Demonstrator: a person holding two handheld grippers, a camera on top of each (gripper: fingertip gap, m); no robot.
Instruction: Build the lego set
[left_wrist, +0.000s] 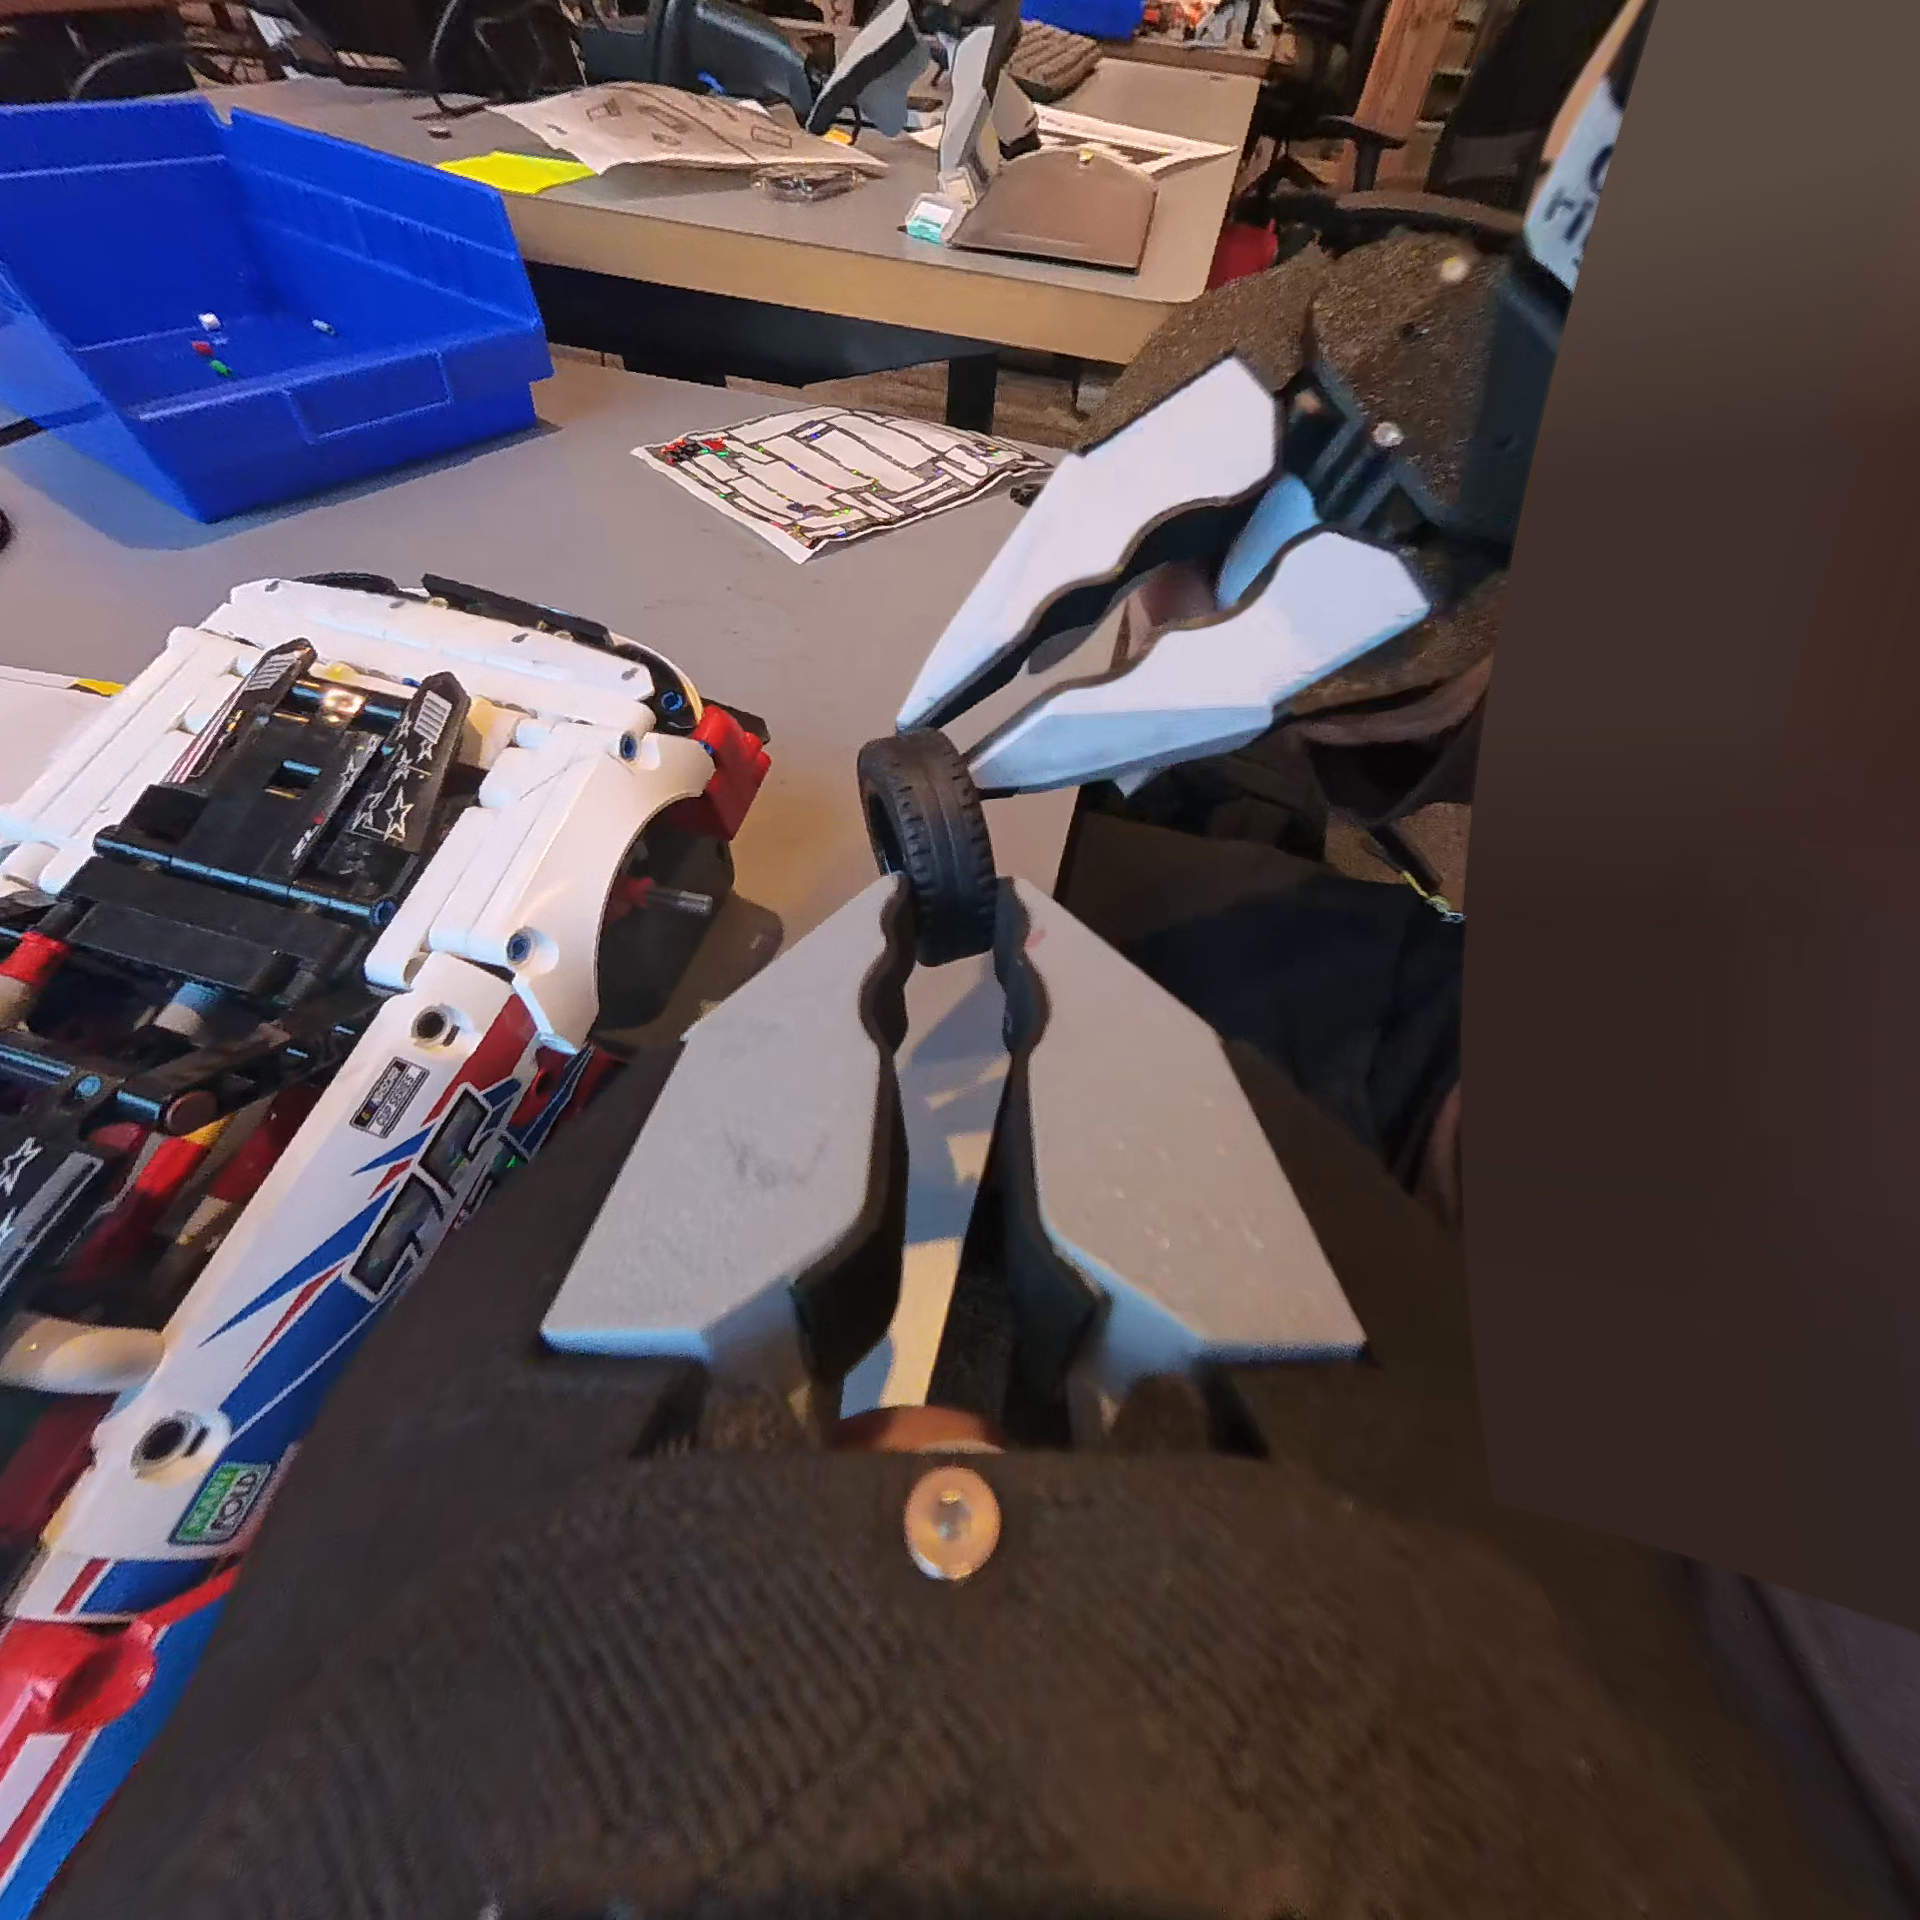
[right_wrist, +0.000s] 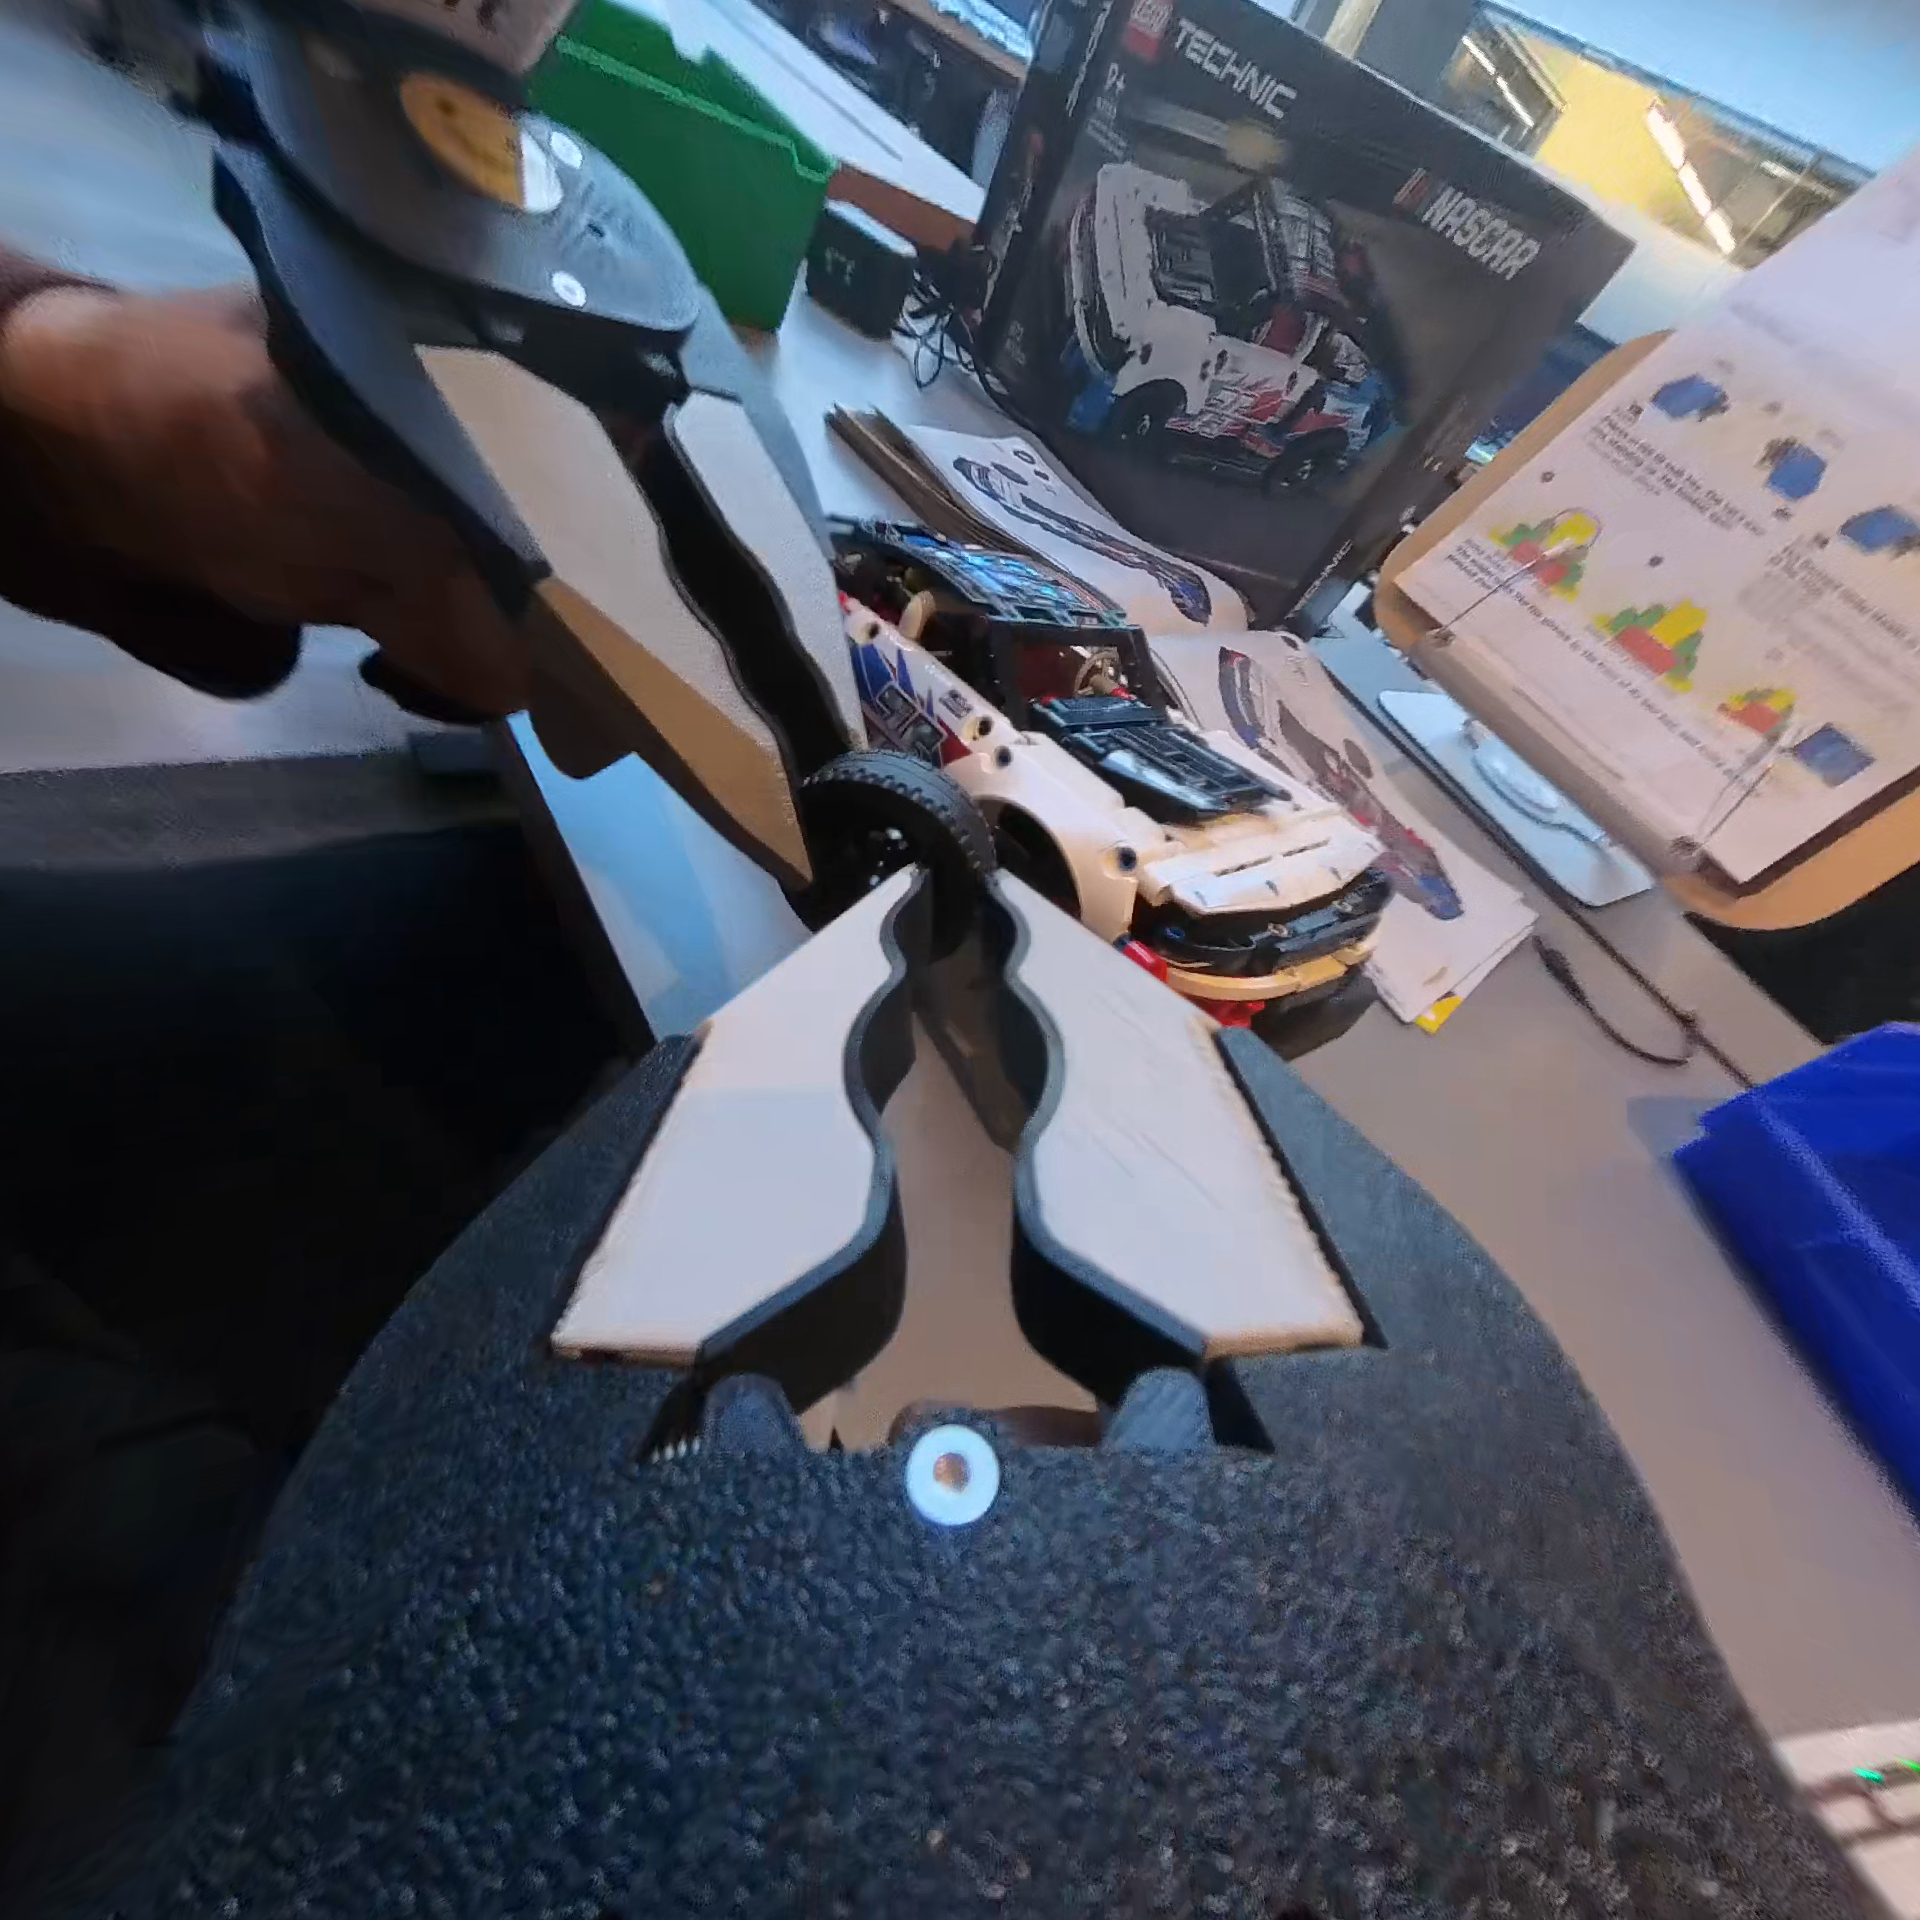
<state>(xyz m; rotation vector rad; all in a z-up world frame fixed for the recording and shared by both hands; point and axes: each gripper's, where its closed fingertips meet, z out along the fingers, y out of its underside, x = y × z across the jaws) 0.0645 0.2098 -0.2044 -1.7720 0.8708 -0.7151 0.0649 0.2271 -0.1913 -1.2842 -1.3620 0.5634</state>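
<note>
Both the left gripper (left_wrist: 951, 894) and right gripper (right_wrist: 951, 883) pinch a ribbed black rubber tyre (left_wrist: 928, 847)

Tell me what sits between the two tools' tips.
A black tyre, pinched by the left tool with the right tool touching its top; both wrist views show it.

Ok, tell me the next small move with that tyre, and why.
Probably let the right gripper release: both grippers pinch the same black tyre in mid-air, beside the car's empty front wheel arch. The left gripper alone could then carry it towards the arch.
</note>
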